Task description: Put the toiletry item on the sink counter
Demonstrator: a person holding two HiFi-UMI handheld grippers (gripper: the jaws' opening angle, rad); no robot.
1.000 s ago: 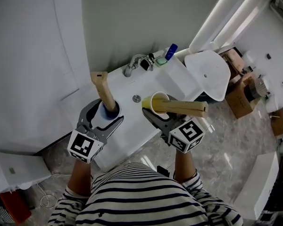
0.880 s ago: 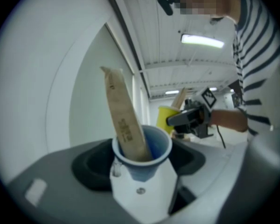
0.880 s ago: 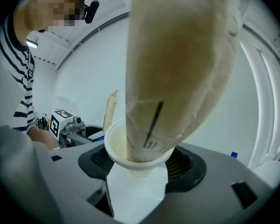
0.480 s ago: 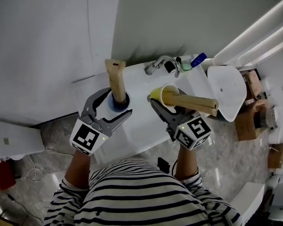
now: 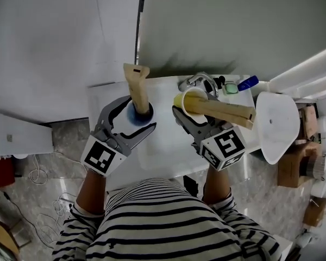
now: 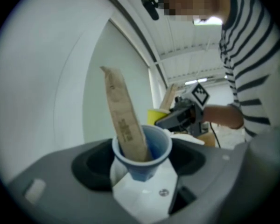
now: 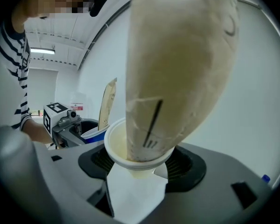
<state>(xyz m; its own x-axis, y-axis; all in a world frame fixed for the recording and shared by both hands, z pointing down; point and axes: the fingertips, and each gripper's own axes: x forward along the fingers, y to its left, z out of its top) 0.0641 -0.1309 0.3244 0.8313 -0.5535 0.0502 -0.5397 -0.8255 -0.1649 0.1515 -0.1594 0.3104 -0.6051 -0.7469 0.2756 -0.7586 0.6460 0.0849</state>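
My left gripper (image 5: 135,115) is shut on a blue cup (image 5: 137,113) with a tan paper packet (image 5: 137,86) standing upright in it, over the left part of the white sink counter (image 5: 163,145). In the left gripper view the blue cup (image 6: 142,155) sits between the jaws, its packet (image 6: 123,118) leaning left. My right gripper (image 5: 191,113) is shut on a yellow cup (image 5: 186,101) whose tan packet (image 5: 228,112) tips to the right, close to the faucet (image 5: 198,81). The right gripper view shows that pale yellow cup (image 7: 137,155) and its packet (image 7: 177,64) filling the frame.
At the counter's back right lie a blue tube (image 5: 247,83) and a small green item (image 5: 230,89). A white rounded lid (image 5: 280,126) stands to the right, with cardboard boxes (image 5: 296,167) on the floor. A white box (image 5: 16,137) and cables lie at the left. The wall is close behind the counter.
Both grippers have carried their cups further back over the counter; the yellow cup is now beside the faucet. The head view has swung left. Both grips are unchanged.
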